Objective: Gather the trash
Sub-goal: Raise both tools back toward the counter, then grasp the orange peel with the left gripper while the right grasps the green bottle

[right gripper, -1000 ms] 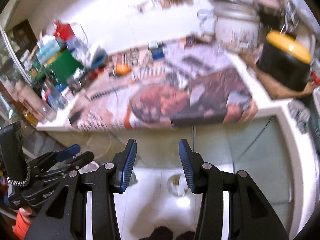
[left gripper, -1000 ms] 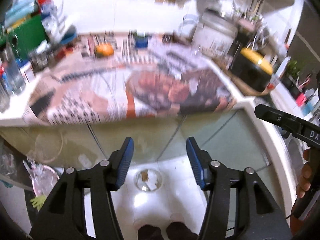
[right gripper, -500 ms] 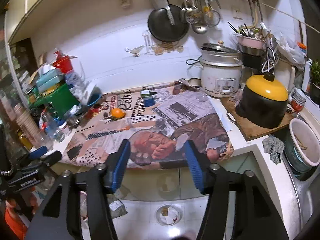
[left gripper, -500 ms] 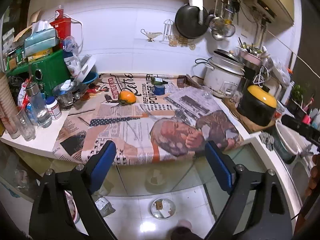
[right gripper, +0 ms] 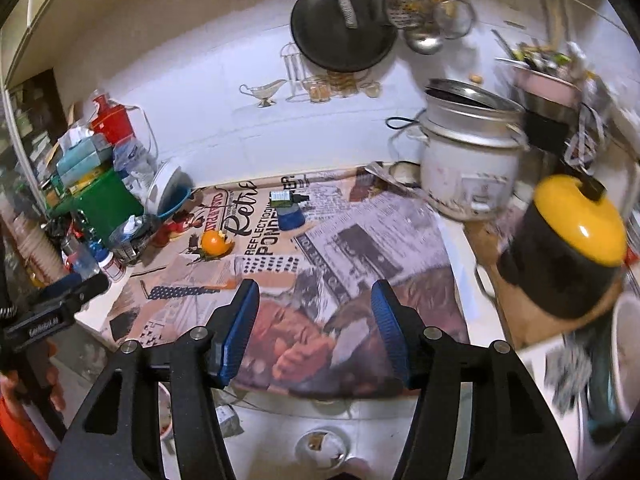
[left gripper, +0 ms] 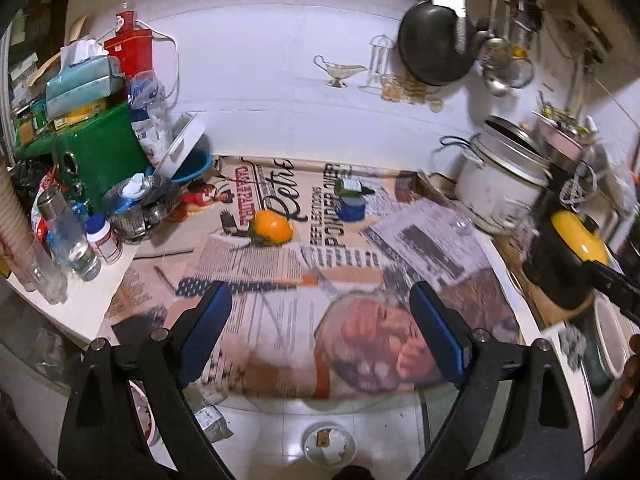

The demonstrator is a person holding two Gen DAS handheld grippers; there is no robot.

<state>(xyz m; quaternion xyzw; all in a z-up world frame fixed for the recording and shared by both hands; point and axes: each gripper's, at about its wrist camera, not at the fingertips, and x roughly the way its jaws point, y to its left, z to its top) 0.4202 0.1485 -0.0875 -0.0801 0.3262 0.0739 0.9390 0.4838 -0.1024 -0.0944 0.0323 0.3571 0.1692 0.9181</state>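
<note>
Both the left gripper (left gripper: 322,336) and the right gripper (right gripper: 314,330) are held wide apart (nothing between) above the newspaper-covered counter (left gripper: 280,280); an orange (left gripper: 271,227) is seen there.

Newspaper (left gripper: 360,344) print near the counter edge is blurred, its text unreadable.

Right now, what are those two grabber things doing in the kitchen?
A person is holding one in each hand, tidying up trash. Both the left gripper and the right gripper are open and holding nothing. They hover over the newspaper spread on the counter. An orange, a small green bottle and a blue cap lie on the paper farther back, untouched so far. Nothing has been picked up yet.
</note>
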